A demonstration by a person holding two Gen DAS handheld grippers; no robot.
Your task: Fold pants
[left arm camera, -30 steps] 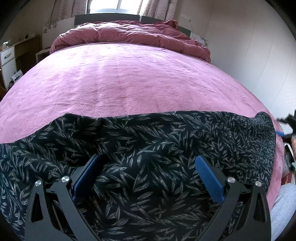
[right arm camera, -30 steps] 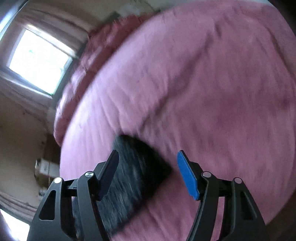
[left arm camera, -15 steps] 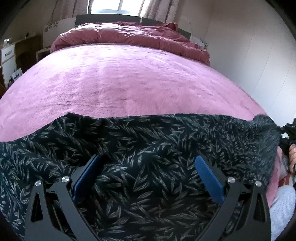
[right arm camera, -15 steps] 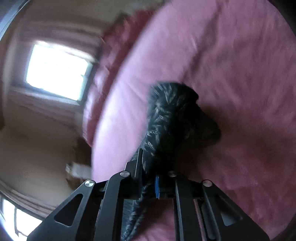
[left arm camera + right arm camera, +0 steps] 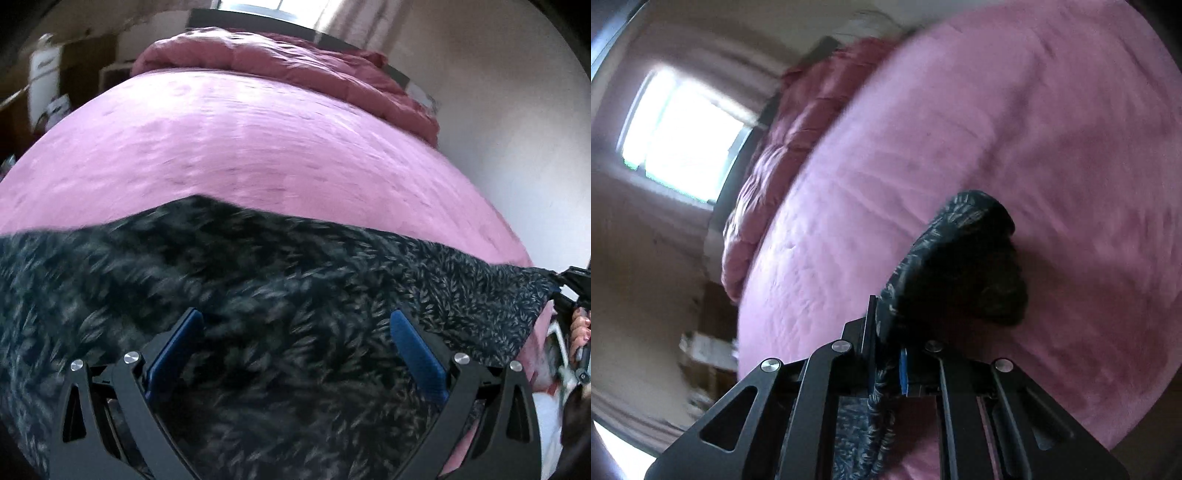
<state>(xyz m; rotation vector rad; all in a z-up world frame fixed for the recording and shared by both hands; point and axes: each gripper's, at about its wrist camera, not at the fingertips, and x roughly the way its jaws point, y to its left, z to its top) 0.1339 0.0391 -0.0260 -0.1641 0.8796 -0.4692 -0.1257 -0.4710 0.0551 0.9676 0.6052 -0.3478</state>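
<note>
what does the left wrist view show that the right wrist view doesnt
Only the left wrist view shows the open left gripper above the spread leaf-print pants.

Only the right wrist view shows the right gripper shut on a bunched pants end, and the window.

Both show the pants, the pink bedspread and the rumpled duvet.

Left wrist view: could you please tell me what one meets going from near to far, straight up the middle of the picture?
Left tool, open → leaf-print pants → pink bedspread → bunched red duvet → dark headboard → window.
</note>
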